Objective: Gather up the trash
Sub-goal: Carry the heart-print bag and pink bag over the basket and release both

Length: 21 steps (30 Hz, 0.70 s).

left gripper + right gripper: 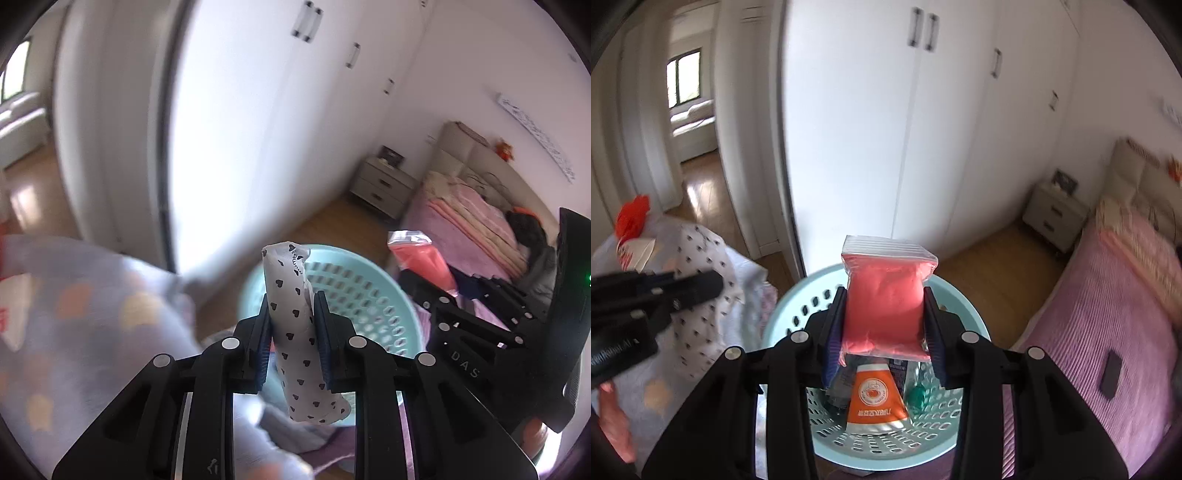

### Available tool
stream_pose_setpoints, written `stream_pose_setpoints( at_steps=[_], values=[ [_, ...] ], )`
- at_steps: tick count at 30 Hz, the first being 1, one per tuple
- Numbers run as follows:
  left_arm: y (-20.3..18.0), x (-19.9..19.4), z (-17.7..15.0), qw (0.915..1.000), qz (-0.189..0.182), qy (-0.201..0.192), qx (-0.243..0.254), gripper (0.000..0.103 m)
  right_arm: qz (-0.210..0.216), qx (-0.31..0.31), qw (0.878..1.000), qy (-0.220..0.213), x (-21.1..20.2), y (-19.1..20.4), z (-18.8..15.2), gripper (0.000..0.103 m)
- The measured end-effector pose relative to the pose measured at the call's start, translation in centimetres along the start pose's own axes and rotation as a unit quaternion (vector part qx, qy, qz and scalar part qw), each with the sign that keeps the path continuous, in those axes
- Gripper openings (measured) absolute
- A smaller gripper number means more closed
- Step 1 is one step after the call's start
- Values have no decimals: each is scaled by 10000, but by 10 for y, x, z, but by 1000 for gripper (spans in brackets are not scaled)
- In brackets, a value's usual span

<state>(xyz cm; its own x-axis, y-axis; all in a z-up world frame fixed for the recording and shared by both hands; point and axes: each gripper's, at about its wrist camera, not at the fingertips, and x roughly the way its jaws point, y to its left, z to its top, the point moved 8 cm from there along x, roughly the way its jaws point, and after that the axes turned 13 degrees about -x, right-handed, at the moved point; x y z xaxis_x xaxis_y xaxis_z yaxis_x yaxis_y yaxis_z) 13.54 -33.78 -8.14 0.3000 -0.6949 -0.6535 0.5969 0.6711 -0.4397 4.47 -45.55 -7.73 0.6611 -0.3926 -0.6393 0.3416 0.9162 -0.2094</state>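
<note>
The right gripper (884, 321) is pinching a soft, likely slippery pink bag (886, 302) mid-body, above the basket (798, 302). The left gripper (291, 332) is squeezing a light, crushable wrapper (295, 325) at its middle.

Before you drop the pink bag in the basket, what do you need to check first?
1. Right gripper has the pink zip bag held between its fingers: ok.
2. Bag sits above the light blue basket opening: ok.
3. Room left in the basket beside the orange pouch already inside: ok.
4. Left gripper keeps hold of the heart-print wrapper: ok.
5. Left gripper out of the right one's drop path: ok, it shows off to the side in the right wrist view.
6. Whether the bag's zip is fully sealed: cannot tell.
</note>
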Motion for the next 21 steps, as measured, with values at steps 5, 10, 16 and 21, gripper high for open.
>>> stream_pose_setpoints(
  at_steps=[5, 10, 16, 21],
  values=[
    [-13, 45, -1, 9998, 57, 182, 70, 20, -48, 382, 9990, 232, 13, -26, -18, 37],
    [-19, 73, -5, 9994, 142, 272, 165, 20, -60, 603, 9972, 428, 29, -41, -30, 37],
    [-24, 89, -6, 9990, 336, 247, 167, 30, 33, 748, 9959, 503, 39, -45, -32, 37],
    [-21, 77, -6, 9986, 466, 35, 244, 66, 146, 901, 9948, 456, 38, -48, -31, 58]
  ],
)
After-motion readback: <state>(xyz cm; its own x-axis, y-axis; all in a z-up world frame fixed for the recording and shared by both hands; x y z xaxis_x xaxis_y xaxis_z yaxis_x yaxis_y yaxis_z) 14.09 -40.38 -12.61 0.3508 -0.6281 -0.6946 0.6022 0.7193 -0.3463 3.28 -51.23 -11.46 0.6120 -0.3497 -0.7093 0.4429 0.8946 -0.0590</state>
